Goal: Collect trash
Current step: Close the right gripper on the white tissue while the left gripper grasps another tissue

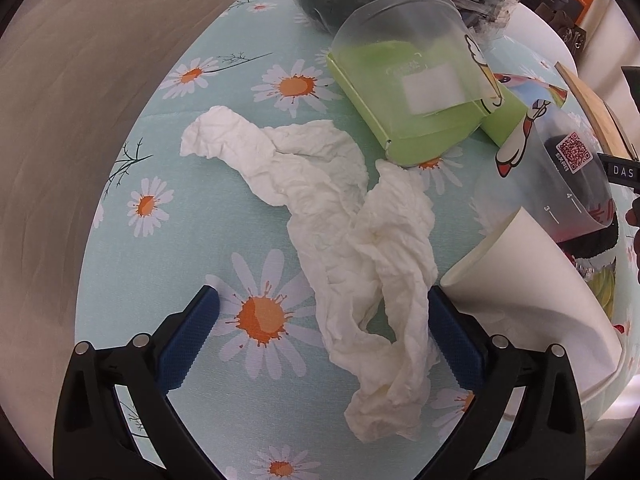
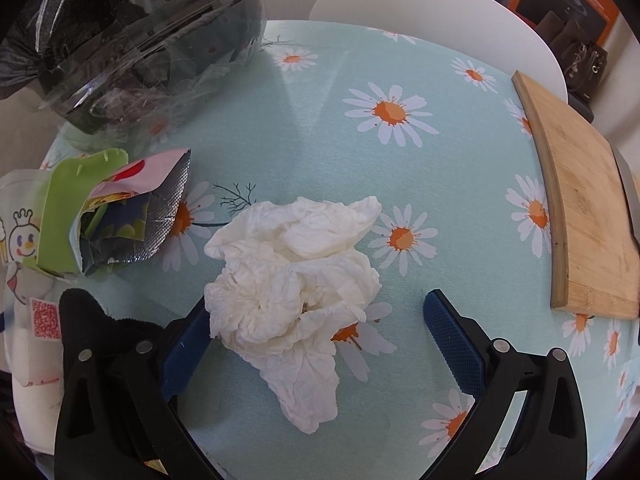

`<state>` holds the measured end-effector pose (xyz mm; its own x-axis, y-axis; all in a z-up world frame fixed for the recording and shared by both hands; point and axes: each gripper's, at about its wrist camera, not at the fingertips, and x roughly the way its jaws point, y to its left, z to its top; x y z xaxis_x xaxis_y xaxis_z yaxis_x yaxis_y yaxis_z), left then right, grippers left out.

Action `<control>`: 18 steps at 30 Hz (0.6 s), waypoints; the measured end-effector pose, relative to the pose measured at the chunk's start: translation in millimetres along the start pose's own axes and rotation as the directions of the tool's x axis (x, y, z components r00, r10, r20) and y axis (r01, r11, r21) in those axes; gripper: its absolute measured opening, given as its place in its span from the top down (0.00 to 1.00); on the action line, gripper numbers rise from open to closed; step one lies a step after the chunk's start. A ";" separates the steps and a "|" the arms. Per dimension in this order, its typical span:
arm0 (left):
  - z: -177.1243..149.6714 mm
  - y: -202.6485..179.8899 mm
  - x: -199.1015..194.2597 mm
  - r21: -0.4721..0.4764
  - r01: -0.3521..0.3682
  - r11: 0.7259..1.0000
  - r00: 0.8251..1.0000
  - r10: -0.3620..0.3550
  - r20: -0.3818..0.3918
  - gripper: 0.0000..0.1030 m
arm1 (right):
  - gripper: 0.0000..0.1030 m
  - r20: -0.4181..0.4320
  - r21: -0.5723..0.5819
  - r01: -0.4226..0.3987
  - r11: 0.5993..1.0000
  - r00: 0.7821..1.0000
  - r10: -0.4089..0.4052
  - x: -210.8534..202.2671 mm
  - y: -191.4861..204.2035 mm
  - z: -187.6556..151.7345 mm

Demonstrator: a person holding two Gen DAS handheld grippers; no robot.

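A long crumpled white tissue [image 1: 340,232] lies on the daisy-print tablecloth [image 1: 168,264]. My left gripper [image 1: 324,344] is open, its blue fingers on either side of the tissue's near end. In the right wrist view a crumpled white tissue [image 2: 296,280] lies between the blue fingers of my open right gripper [image 2: 316,344], closer to the left finger. Torn snack wrappers [image 2: 120,216] lie at the left. A black trash bag [image 2: 132,36] stands at the far left of the table.
A clear plastic cup [image 1: 408,76] lies over a green box [image 1: 440,128]. A white paper cup [image 1: 528,304] lies on its side at the right. A wooden cutting board [image 2: 580,220] sits at the right edge. A white chair [image 2: 440,12] stands behind the table.
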<state>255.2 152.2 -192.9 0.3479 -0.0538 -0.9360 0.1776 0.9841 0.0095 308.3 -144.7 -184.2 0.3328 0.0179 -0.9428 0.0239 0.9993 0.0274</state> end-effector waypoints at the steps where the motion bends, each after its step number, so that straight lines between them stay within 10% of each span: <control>1: -1.8 -0.3 -1.2 0.002 0.002 1.000 1.000 -0.002 0.002 0.07 | 0.18 -0.005 0.001 0.002 1.000 1.000 -0.002 -1.4 -0.2 -0.2; 2: -2.5 -2.0 -4.2 0.009 0.004 1.000 1.000 -0.004 0.007 0.15 | 0.30 0.006 -0.003 0.000 1.000 1.000 0.000 -5.8 -1.5 0.0; 3: -3.3 -3.2 -8.1 0.015 0.009 1.000 1.000 -0.009 0.014 0.22 | 0.65 0.019 -0.021 -0.006 1.000 1.000 0.007 -11.6 -2.1 1.6; 6: -2.6 -5.8 -19.5 0.005 0.019 1.000 1.000 -0.019 -0.001 0.78 | 0.74 -0.026 -0.072 -0.077 0.994 0.997 0.075 -16.8 -7.0 1.9; 18: -35.5 1.6 -42.8 -0.067 -0.011 0.998 0.999 0.009 -0.043 0.80 | 0.74 0.009 -0.085 -0.150 0.985 0.988 0.151 -66.3 -61.1 -45.6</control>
<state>208.0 162.1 -165.4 0.3095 -0.0380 -0.9501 0.1114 0.9938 -0.0035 241.9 -205.5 -138.5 0.3414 0.1685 -0.9247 -0.1064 0.9844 0.1401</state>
